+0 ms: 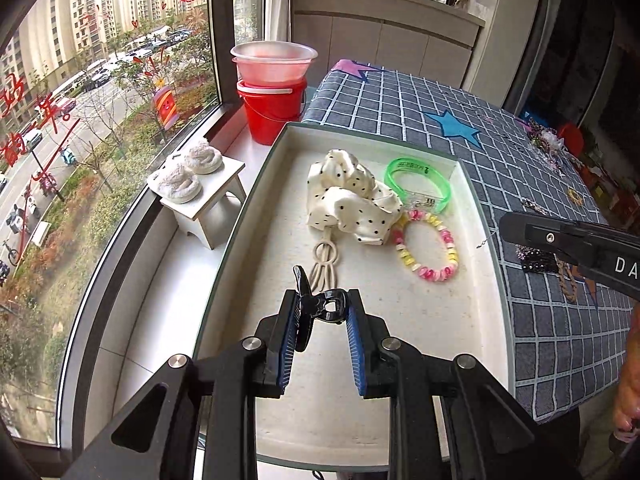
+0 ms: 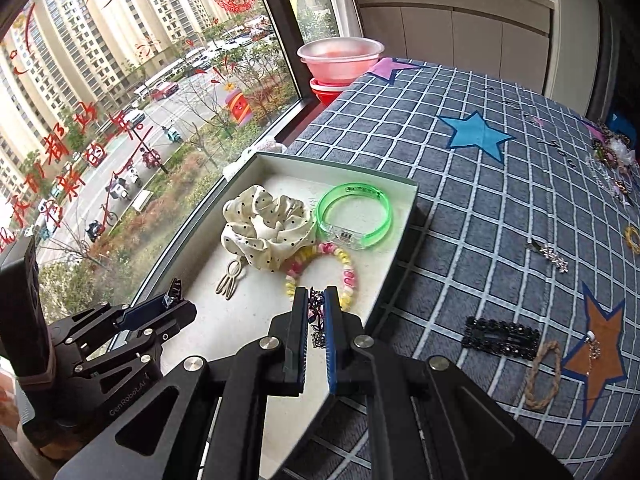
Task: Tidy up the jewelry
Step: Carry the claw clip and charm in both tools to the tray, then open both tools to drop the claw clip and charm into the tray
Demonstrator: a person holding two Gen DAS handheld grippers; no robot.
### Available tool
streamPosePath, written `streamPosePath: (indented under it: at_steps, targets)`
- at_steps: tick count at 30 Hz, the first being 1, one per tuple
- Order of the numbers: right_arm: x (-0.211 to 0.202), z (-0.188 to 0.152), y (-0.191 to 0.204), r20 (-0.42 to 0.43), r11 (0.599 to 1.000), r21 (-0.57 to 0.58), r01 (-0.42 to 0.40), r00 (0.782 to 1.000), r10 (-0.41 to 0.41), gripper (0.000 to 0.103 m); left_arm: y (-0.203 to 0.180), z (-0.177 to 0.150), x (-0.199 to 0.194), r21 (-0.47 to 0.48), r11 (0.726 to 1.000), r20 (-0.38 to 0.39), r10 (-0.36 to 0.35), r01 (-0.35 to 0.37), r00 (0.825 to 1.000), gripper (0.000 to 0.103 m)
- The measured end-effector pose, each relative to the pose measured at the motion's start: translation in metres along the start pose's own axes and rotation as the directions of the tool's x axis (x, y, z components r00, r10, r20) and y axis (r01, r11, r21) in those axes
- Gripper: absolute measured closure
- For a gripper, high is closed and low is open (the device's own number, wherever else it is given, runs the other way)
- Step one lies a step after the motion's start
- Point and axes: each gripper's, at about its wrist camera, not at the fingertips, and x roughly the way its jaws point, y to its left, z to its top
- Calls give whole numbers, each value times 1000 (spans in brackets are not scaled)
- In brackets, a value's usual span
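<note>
Both hand-held grippers hover over the tray [image 1: 248, 216]. Left hand-held gripper [image 1: 322, 316] clamps a black clip [image 1: 320, 306]; right hand-held gripper [image 2: 316, 312] pinches a dark chain [image 2: 316, 320]. Step: depositing. Next: lower, release inside the tray.

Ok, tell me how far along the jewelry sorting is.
Partly done. In the white tray already: a dotted scrunchie, green bangle, pink-and-yellow bracelet and beige hair ties. In hand: the left gripper holds a black hair clip, and the right gripper is shut on a dark chain. Left on the checked cloth: a black barrette, rope bracelet, sparkly pin and more at the far edge.
</note>
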Motion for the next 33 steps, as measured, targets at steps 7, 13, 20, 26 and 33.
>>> streamPosePath:
  at_steps: [7,13,20,26,33]
  targets:
    - [34,11,8,-33,1000,-5,-1,999,1,95,8,3,20,-4,1000,-23,14,-14,1000,72]
    - [58,14,8,-56,1000,-12,10,998,-11,95,6,2,32,7,1000,-40,25,-25,999,72]
    - [80,12,3,-85,999,-16,32,996,-33,95,4,0,41,18,999,-58,41,-40,997,71]
    - [90,11,-1,-101,999,-7,39,994,-40,95,0,0,43,38,997,-58,64,-62,996,71]
    - [90,14,1,-115,999,-16,40,993,-42,94,-3,1,41,43,996,-65,78,-75,995,71]
